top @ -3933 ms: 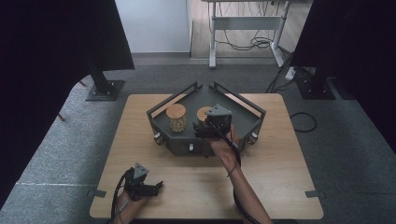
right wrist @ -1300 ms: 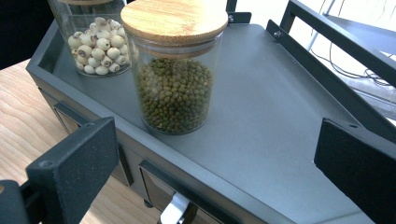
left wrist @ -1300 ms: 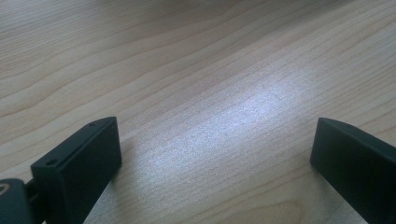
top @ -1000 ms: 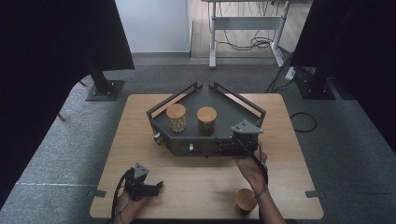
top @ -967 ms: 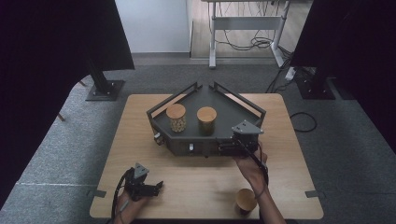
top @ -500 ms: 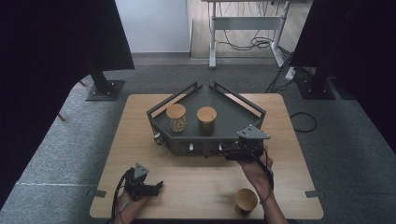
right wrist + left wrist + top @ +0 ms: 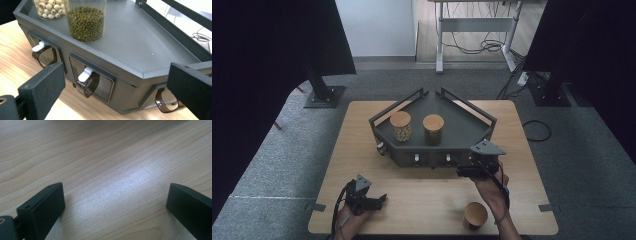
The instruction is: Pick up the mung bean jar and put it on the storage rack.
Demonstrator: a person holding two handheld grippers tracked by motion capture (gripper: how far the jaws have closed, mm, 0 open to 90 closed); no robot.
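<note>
Both grippers spread and empty: right gripper (image 7: 463,172) at the dark rack's (image 7: 472,131) front right corner, left gripper (image 7: 381,199) low near the table's (image 7: 427,195) front left edge.

- In the right gripper view, the picture's top edge cut off both jars: the jar of green beans (image 7: 86,21) and the jar of pale round seeds (image 7: 48,8) showed no lids.
- The dark tray (image 7: 140,47) ran out past the same view's top and right edges.
- In the high view, the wooden cup (image 7: 475,216) near the table's (image 7: 422,200) front edge was too small to tell its contents.
- Both forearms were cut off by that view's bottom edge.
</note>
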